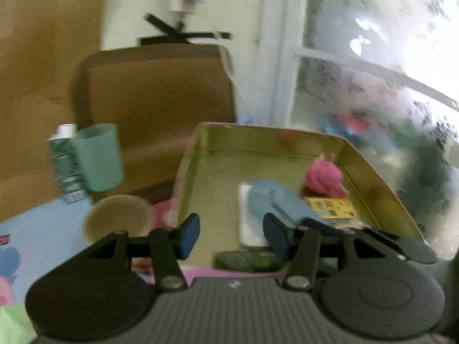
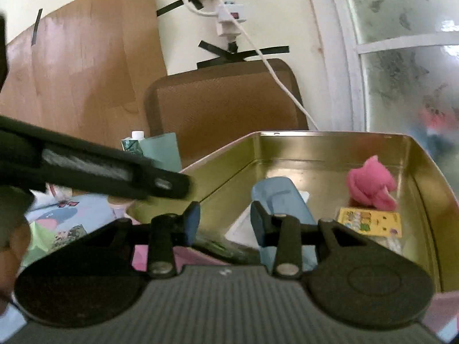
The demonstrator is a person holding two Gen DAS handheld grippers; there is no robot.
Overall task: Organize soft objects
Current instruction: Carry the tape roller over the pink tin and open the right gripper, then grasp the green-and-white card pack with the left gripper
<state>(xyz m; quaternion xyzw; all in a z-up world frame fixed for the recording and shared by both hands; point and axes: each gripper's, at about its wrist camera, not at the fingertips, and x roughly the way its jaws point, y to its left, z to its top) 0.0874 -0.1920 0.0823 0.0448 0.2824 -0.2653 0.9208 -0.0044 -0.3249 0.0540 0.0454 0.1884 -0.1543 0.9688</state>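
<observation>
A gold metal tin (image 1: 275,140) (image 2: 330,143) holds a rolled light-blue cloth (image 1: 272,197) (image 2: 282,193), a pink soft bundle (image 1: 324,177) (image 2: 370,185), a white pad (image 1: 248,223) and a yellow picture card (image 1: 331,207) (image 2: 370,220). My left gripper (image 1: 231,233) is open and empty at the tin's near edge, its right fingertip just in front of the blue cloth. My right gripper (image 2: 225,220) is open and empty at the tin's near left corner, the blue cloth beside its right finger. A dark green item (image 1: 246,259) lies by the tin's near rim.
A teal cup (image 1: 99,157) and a green-white carton (image 1: 64,163) stand left of the tin, with a beige bowl (image 1: 117,218) in front. A brown chair back (image 2: 226,100) stands behind. The left gripper's arm (image 2: 94,172) crosses the right wrist view. A cartoon-print cloth (image 2: 68,215) covers the table.
</observation>
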